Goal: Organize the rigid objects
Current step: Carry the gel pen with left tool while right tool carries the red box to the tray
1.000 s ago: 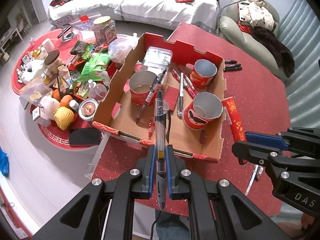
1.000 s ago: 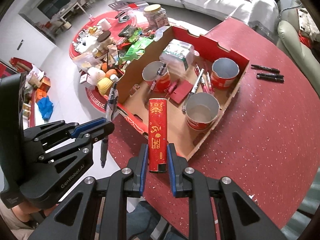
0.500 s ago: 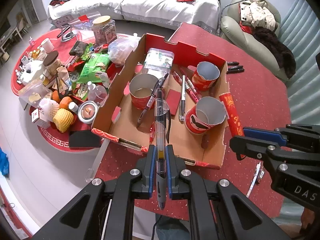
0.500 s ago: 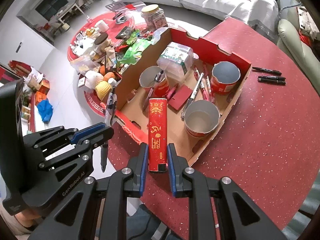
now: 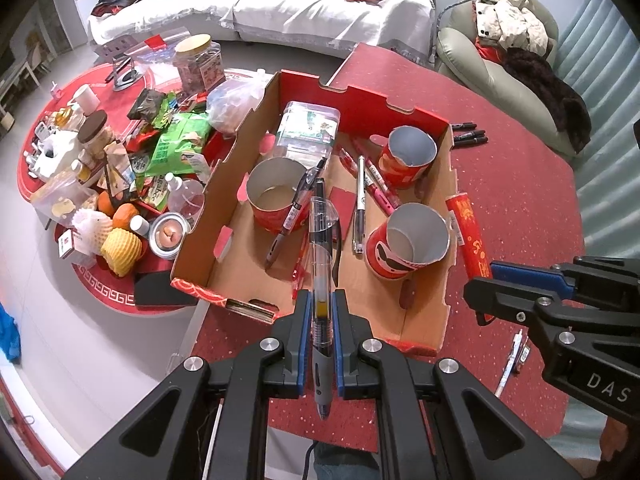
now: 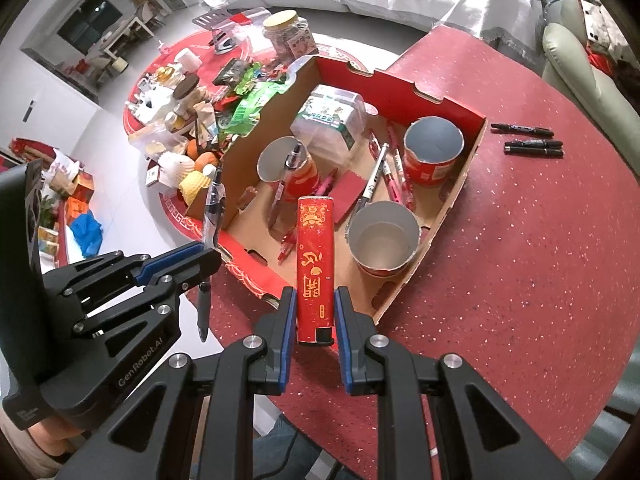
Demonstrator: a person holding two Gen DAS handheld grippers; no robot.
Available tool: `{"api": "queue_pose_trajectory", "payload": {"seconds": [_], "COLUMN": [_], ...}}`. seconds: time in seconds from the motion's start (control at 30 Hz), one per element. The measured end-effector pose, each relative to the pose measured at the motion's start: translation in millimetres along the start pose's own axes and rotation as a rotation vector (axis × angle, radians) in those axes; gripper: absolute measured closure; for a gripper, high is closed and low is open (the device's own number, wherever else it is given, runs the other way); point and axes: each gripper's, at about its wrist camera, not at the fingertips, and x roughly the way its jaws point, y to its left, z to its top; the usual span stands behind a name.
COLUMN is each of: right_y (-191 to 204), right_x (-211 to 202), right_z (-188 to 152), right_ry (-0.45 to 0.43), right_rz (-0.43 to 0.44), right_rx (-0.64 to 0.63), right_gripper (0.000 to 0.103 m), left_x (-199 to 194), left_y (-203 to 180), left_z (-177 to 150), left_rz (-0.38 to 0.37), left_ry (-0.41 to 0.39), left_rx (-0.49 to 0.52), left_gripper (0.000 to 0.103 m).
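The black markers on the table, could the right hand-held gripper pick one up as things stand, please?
Probably not yet: the right hand-held gripper is shut on a red tube. The markers lie unobstructed beside the box.

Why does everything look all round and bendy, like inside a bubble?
Left wrist view: fisheye lens curves the cardboard box edges and darkens the corners; the pen stays sharp. Right wrist view: same bulge, table rim bows, and the window at far left glares white.
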Motion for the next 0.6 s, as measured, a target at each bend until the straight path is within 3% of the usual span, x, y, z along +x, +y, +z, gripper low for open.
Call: {"api": "queue_pose_trajectory", "payload": {"seconds": [0.6], "right_y": [-12.1], "right_x": [6.7], "right_z": [9.6], "right_ry": [-0.004], "right_rz": [-0.01], "right_rx": [0.05], "right_gripper": [0.083], "left_x": [17.1], "left_y": [-2.5], "left_z": [10.5], "left_rz": [0.051], "left_ry": [0.021], "left_rx": [-0.016], "left_gripper": [0.092]}}
